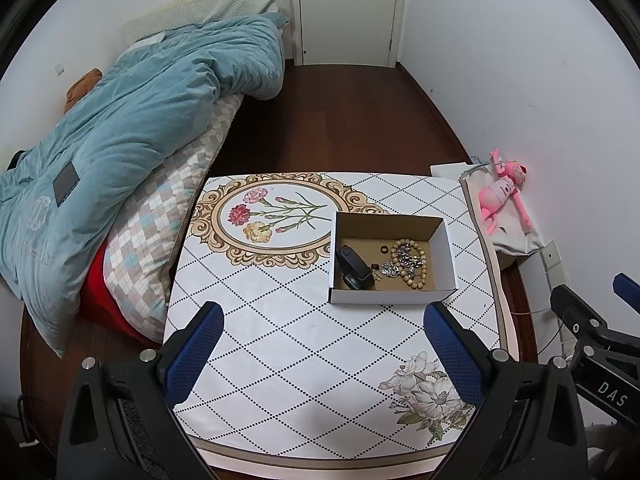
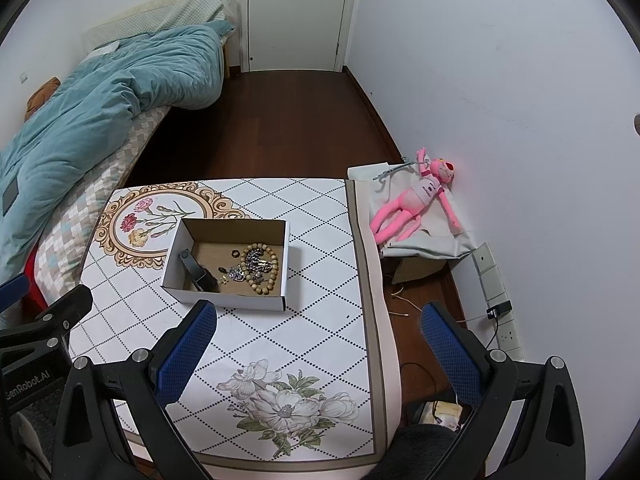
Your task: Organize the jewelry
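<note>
Bedroom seen: worktop (image 1: pixel 280 340) covered in a diamond-print floral cloth, bed (image 1: pixel 120 140) to its left, white door (image 1: pixel 348 12) at the far wall. Left tool (image 1: pixel 324 344) is held above the near worktop edge, fingers spread, nothing gripped. Right tool (image 2: pixel 318 344) is held likewise over the worktop's right edge, released and empty. A white cardboard box (image 2: pixel 228 296) is set on the worktop; inside are a bead bracelet (image 2: pixel 262 266), a metal chain tangle (image 2: pixel 256 260), a small dark ring (image 2: pixel 235 254) and a black watch (image 2: pixel 198 270), long axis running diagonally from far-left to near-right.
</note>
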Demonstrator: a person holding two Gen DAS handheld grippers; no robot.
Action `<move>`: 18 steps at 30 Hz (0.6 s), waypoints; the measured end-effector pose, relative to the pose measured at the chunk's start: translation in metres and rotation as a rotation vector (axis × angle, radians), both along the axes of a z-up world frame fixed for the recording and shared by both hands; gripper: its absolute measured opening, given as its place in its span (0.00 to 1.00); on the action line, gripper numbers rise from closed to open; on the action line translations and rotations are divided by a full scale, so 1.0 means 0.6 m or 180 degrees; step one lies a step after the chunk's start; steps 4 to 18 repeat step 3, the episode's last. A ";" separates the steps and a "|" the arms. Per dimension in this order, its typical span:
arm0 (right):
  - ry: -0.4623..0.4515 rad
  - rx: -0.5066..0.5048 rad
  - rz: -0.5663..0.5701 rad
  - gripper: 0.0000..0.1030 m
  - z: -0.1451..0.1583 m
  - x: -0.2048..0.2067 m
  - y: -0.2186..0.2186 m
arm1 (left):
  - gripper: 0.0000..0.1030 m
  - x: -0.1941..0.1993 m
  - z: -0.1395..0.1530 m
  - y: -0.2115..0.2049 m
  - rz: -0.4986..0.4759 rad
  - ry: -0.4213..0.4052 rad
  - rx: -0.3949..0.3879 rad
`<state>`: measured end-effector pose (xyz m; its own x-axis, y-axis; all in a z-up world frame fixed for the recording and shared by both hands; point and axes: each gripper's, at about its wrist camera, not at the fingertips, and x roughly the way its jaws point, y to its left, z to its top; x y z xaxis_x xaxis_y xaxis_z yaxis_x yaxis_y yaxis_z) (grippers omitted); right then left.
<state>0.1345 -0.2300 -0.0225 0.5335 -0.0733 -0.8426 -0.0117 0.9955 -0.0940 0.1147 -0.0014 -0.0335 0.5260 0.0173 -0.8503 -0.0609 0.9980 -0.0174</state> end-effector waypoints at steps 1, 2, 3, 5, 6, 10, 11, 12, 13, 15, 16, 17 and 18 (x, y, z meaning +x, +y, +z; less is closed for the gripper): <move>0.0004 0.0008 0.0001 1.00 -0.001 0.001 -0.001 | 0.99 -0.001 0.000 0.001 -0.0002 -0.0007 0.0000; 0.0003 0.0010 0.0002 1.00 0.000 0.002 -0.003 | 0.99 -0.001 0.000 0.002 -0.0004 -0.0005 -0.0003; -0.0004 -0.0005 -0.0001 1.00 0.000 0.002 -0.002 | 0.99 0.000 -0.001 0.003 -0.0005 0.0001 -0.0007; -0.0004 -0.0005 -0.0001 1.00 0.000 0.002 -0.002 | 0.99 0.000 -0.001 0.003 -0.0005 0.0001 -0.0007; -0.0004 -0.0005 -0.0001 1.00 0.000 0.002 -0.002 | 0.99 0.000 -0.001 0.003 -0.0005 0.0001 -0.0007; -0.0004 -0.0005 -0.0001 1.00 0.000 0.002 -0.002 | 0.99 0.000 -0.001 0.003 -0.0005 0.0001 -0.0007; -0.0004 -0.0005 -0.0001 1.00 0.000 0.002 -0.002 | 0.99 0.000 -0.001 0.003 -0.0005 0.0001 -0.0007; -0.0004 -0.0005 -0.0001 1.00 0.000 0.002 -0.002 | 0.99 0.000 -0.001 0.003 -0.0005 0.0001 -0.0007; -0.0004 -0.0005 -0.0001 1.00 0.000 0.002 -0.002 | 0.99 0.000 -0.001 0.003 -0.0005 0.0001 -0.0007; -0.0004 -0.0005 -0.0001 1.00 0.000 0.002 -0.002 | 0.99 0.000 -0.001 0.003 -0.0005 0.0001 -0.0007; -0.0004 -0.0005 -0.0001 1.00 0.000 0.002 -0.002 | 0.99 0.000 -0.001 0.003 -0.0005 0.0001 -0.0007; -0.0004 -0.0005 -0.0001 1.00 0.000 0.002 -0.002 | 0.99 0.000 -0.001 0.003 -0.0005 0.0001 -0.0007; -0.0004 -0.0005 -0.0001 1.00 0.000 0.002 -0.002 | 0.99 0.000 -0.001 0.003 -0.0005 0.0001 -0.0007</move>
